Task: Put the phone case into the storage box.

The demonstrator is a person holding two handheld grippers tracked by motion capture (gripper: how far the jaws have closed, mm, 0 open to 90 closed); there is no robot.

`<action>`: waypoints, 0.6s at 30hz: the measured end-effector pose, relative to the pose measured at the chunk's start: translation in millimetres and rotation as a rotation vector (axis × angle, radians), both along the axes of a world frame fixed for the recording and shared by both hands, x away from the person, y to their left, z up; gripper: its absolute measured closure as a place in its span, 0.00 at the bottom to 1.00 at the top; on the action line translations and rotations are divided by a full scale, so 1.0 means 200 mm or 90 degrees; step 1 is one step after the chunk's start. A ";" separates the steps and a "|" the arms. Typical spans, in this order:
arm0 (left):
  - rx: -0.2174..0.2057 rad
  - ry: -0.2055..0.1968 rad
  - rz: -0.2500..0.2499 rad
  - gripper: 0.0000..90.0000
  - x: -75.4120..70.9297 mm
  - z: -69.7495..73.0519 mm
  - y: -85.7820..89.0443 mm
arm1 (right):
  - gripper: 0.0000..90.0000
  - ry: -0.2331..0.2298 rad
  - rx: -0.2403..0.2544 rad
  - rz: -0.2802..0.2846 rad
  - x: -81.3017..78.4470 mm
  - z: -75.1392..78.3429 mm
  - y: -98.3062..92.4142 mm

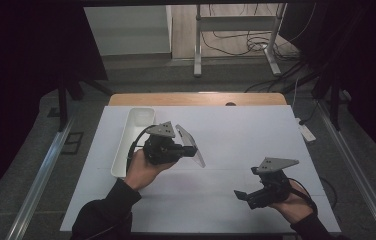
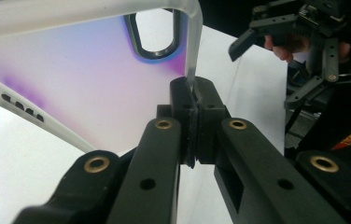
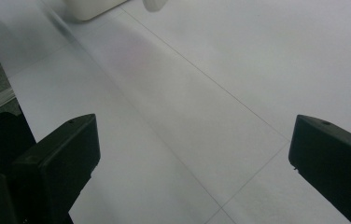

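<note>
A translucent phone case (image 1: pixel 191 144) with a camera cutout hangs above the white table, tilted on edge. My left gripper (image 1: pixel 188 150) is shut on its rim. In the left gripper view the case (image 2: pixel 71 79) glows pale purple, and the pads of the gripper (image 2: pixel 193 100) pinch its frosted edge. Low over the table's near right, my right gripper (image 1: pixel 246 183) is held open with nothing between its jaws. In the right gripper view its jaws (image 3: pixel 192 149) stand wide apart over bare white table. The right gripper (image 2: pixel 262 32) also appears at the top right of the left gripper view.
A long white tray (image 1: pixel 121 150) lies at the table's left, just behind the left hand; its corner (image 3: pixel 89 9) shows in the right gripper view. The white table sheet (image 1: pixel 236 140) has a wooden edge at the back. Cables and a metal stand sit on the floor beyond.
</note>
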State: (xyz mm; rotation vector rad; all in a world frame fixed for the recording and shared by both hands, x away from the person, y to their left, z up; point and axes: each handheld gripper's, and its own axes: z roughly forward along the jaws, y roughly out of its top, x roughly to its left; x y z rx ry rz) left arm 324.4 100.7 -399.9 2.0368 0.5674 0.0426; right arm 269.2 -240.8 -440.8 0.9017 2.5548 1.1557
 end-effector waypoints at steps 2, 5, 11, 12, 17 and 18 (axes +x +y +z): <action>0.001 0.000 0.006 0.98 0.01 0.01 0.01 | 0.03 -0.003 0.005 -0.004 0.00 0.00 -0.01; 0.005 -0.002 0.011 0.98 0.03 0.03 0.03 | 0.03 -0.004 0.008 -0.009 -0.01 0.00 -0.01; 0.007 -0.003 0.030 0.98 0.05 0.06 0.07 | 0.03 -0.010 0.012 -0.022 -0.01 0.01 -0.04; 0.009 -0.004 0.033 0.98 0.06 0.07 0.08 | 0.03 -0.009 0.014 -0.023 -0.01 0.01 -0.04; 0.018 -0.007 0.051 0.98 0.08 0.09 0.11 | 0.03 -0.006 0.019 -0.030 -0.02 0.01 -0.05; 0.018 -0.008 0.054 0.98 0.09 0.10 0.12 | 0.04 -0.003 0.020 -0.032 -0.02 0.01 -0.06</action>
